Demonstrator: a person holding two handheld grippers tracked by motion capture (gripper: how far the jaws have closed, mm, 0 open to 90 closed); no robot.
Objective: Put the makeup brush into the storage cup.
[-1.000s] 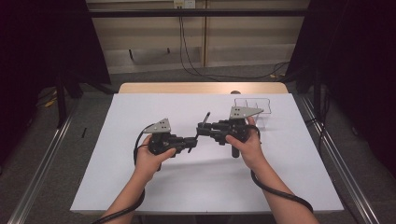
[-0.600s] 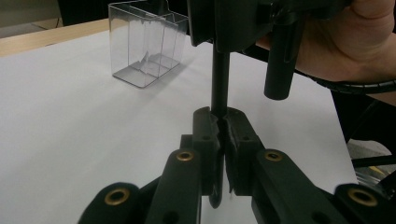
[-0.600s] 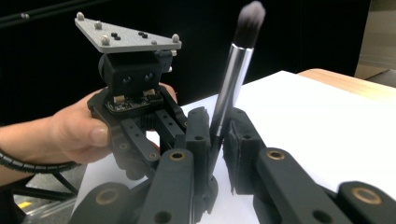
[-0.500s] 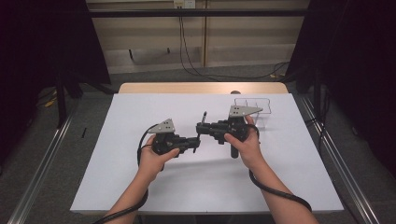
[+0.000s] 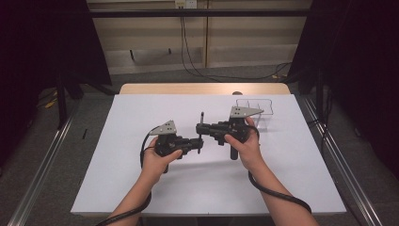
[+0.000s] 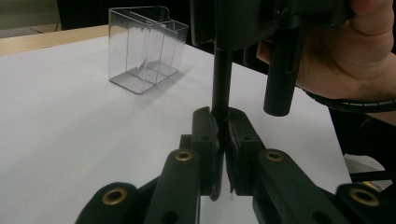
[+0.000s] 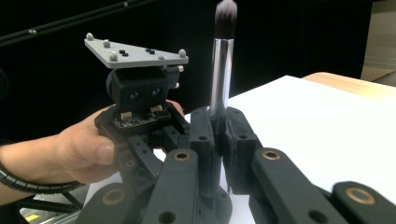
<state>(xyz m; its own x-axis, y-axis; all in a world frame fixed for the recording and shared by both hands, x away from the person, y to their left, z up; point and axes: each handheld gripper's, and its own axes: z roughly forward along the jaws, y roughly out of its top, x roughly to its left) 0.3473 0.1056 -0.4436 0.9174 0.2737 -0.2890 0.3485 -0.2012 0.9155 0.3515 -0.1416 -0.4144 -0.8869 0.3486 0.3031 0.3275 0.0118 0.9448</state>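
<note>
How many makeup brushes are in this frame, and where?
1. The makeup brush stands upright above the table's middle, bristles up, pinched by both the right gripper and the left gripper. The clear organizer at the far right looks empty.

We see the left gripper and right gripper meeting mid-frame over the white table. A clear container stands upper right.

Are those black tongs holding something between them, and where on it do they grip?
A makeup brush, upright. The right tongs clamp its silver ferrule below the bristles; the left tongs clamp the dark handle lower down.
</note>
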